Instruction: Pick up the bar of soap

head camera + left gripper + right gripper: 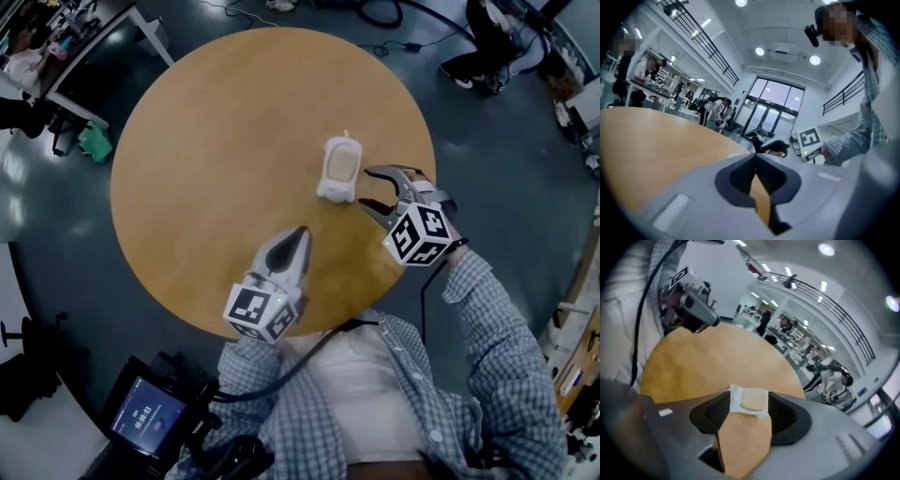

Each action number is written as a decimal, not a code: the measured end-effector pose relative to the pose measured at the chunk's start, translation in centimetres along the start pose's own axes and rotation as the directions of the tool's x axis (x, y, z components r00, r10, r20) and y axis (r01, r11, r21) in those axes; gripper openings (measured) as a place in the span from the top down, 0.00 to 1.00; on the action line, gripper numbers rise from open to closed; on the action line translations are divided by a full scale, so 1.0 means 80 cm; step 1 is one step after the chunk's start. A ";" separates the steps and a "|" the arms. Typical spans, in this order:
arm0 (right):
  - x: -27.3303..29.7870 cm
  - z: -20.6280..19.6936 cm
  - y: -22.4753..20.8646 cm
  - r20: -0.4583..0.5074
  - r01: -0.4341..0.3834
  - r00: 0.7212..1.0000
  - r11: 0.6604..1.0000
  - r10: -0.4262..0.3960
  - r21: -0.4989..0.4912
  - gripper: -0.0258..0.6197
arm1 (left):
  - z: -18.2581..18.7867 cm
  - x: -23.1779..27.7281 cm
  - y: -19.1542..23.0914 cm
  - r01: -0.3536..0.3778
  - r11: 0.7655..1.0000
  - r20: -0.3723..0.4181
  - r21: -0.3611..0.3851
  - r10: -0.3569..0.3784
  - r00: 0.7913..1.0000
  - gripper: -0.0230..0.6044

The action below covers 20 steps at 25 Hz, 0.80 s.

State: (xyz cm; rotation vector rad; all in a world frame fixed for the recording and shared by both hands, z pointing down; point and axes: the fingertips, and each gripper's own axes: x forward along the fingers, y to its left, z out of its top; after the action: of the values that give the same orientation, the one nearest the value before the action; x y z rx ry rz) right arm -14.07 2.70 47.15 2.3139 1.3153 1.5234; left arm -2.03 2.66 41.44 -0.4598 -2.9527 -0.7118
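The bar of soap [342, 165] is tan and lies in a small white dish [336, 192] right of the middle of the round wooden table [216, 159]. My right gripper [366, 190] is open just right of the dish, jaws pointing at it, pads apart from it. In the right gripper view the soap [753, 400] and dish [735, 399] show just beyond the spread fingertips of that gripper [749, 398]. My left gripper [302, 231] hangs shut and empty over the table's near edge. Its closed tips [755, 157] face the right gripper [776, 147].
Dark floor surrounds the table on all sides. A device with a lit screen [141, 412] sits at the lower left by the person's body, with a black cable running to it. Desks [66, 56] and people stand farther off.
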 end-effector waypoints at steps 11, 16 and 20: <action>0.095 -0.036 0.013 -0.311 -0.386 0.922 0.583 0.230 -0.715 0.44 | -0.007 0.010 0.003 -0.039 0.999 -0.002 -0.036 0.038 0.999 0.97; 0.116 -0.050 0.019 -0.438 -0.492 0.868 0.291 0.232 -0.821 0.43 | -0.008 0.013 0.007 -0.062 0.997 -0.003 -0.044 0.062 0.998 0.97; 0.122 -0.060 0.024 -0.502 -0.542 0.836 0.189 0.223 -0.819 0.43 | -0.004 0.015 0.009 -0.076 0.996 0.005 -0.053 0.077 0.997 0.97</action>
State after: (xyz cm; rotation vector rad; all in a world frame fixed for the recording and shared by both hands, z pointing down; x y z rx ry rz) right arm -15.28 6.36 57.47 1.5785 -0.4011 1.9773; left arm -2.93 3.45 42.19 -0.5771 -2.9106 -0.7829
